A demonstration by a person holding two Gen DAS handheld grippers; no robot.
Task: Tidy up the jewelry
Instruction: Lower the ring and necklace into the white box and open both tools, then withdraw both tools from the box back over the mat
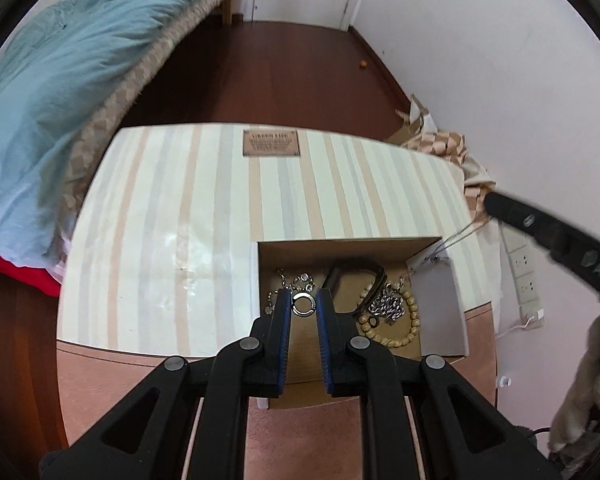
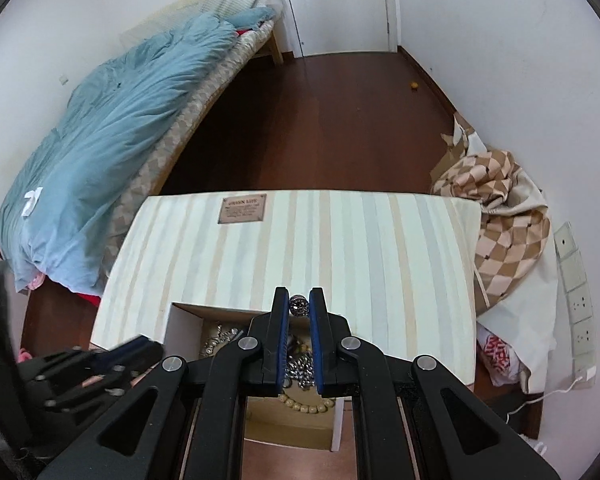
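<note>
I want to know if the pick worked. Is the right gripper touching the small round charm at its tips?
Touching. The right wrist view shows the right gripper with both fingertips pressed against the round charm, lifted above the box.

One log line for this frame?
left gripper: shut on silver ring, over cardboard box | right gripper: shut on necklace, chain dangling | bead bracelet: in box

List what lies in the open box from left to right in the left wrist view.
Thin silver chain → metal ring between the left gripper fingertips → dark curved band → chunky silver chain, ringed by the beaded bracelet → grey box flap.
</note>
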